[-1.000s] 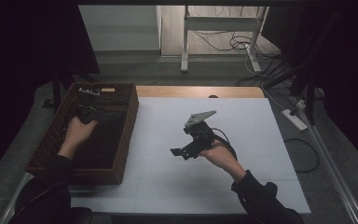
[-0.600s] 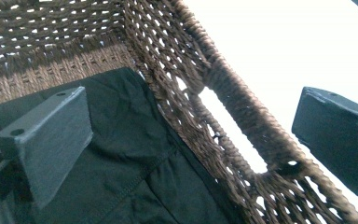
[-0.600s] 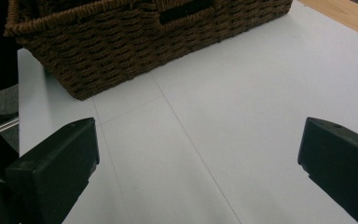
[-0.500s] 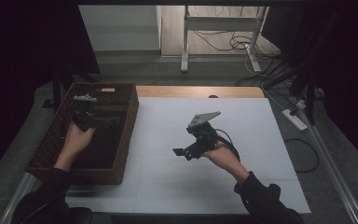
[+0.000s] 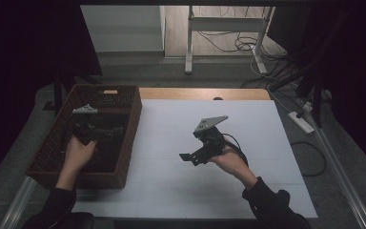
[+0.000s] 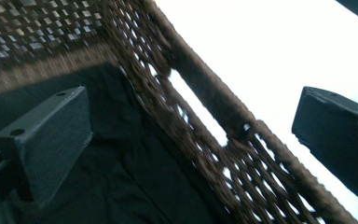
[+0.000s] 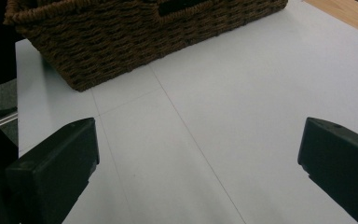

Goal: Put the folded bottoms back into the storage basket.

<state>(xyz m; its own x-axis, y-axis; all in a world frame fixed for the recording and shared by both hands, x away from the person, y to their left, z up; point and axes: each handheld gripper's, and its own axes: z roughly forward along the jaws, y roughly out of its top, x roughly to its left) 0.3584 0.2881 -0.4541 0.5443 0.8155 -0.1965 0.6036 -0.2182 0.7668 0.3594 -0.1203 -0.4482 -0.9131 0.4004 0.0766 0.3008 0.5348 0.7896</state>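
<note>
Two grippers are showing in the high view, and a woven brown basket (image 5: 124, 143) is sitting at the left of the frame, on the left edge of the white bench (image 5: 248, 143). The left gripper (image 5: 106, 132) is hanging inside the basket, held by the left hand (image 5: 78, 152), with its grey three-cornered plate (image 5: 85, 109) lying above it in the frame. In the left gripper view its two black fingers (image 6: 51, 140) are standing wide apart and released, with nothing between them; one is lying over the dark cloth lining (image 6: 135, 186) of the basket floor at lower left, the other is sitting at the right edge of the frame beyond the basket wall (image 6: 205, 121), whose handle slot is letting the bright bench surface show through.

Near the middle of the high view the right gripper (image 5: 190, 157) is hovering over the bare bench, gripped by the right hand (image 5: 231, 160), its cable (image 5: 233, 143) looping over the hand and its own grey plate (image 5: 209, 123) tilting upward. In the right gripper view its fingers (image 7: 56, 172) are likewise spread open and grasping nothing, pointing across the white surface toward the basket's outer wall (image 7: 135, 37) at the top of the frame. A strip of wooden edge (image 7: 345, 11) is showing at upper right.
</note>
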